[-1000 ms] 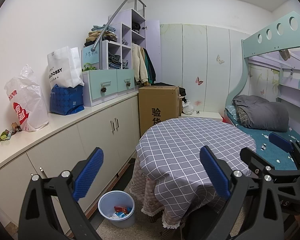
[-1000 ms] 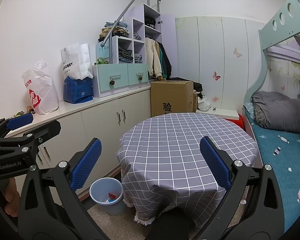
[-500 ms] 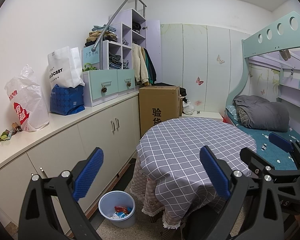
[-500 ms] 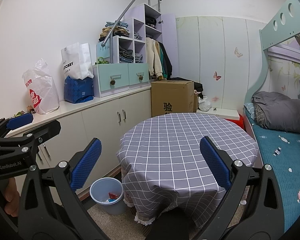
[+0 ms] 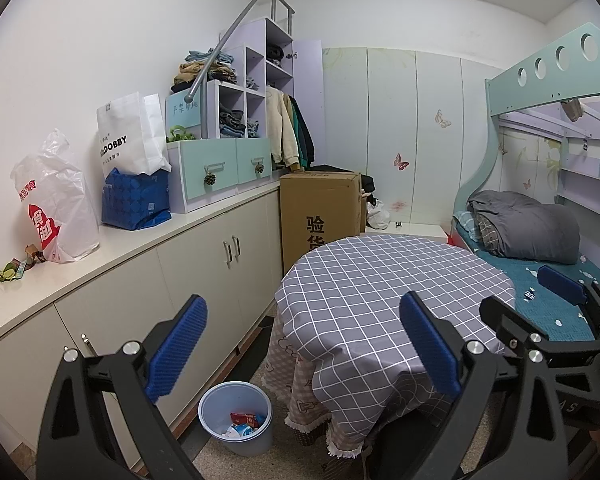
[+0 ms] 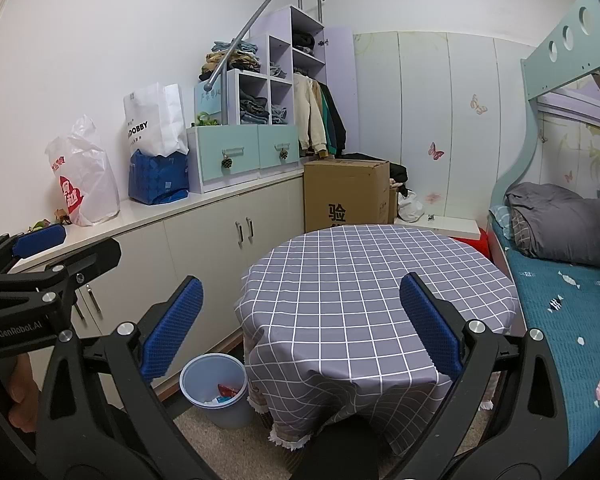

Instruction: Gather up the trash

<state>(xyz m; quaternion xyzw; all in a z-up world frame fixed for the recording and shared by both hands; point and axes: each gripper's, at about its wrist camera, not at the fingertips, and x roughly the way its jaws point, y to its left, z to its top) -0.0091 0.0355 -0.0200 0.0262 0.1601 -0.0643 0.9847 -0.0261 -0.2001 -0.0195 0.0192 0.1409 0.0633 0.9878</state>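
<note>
A pale blue trash bin (image 5: 236,420) stands on the floor beside the round table, with wrappers (image 5: 244,424) inside; it also shows in the right wrist view (image 6: 216,390). Small scraps of trash (image 5: 16,268) lie on the white counter at the left. My left gripper (image 5: 302,342) is open and empty, held above the table's near edge. My right gripper (image 6: 300,326) is open and empty over the table. The left gripper shows at the left of the right wrist view (image 6: 40,248), and the right gripper at the right of the left wrist view (image 5: 560,312).
A round table with a grey checked cloth (image 5: 388,288) fills the middle. A long white cabinet counter (image 5: 148,240) runs along the left wall with bags (image 5: 56,208) and drawers on it. A cardboard box (image 5: 320,208) stands behind the table. A bunk bed (image 5: 540,248) is at the right.
</note>
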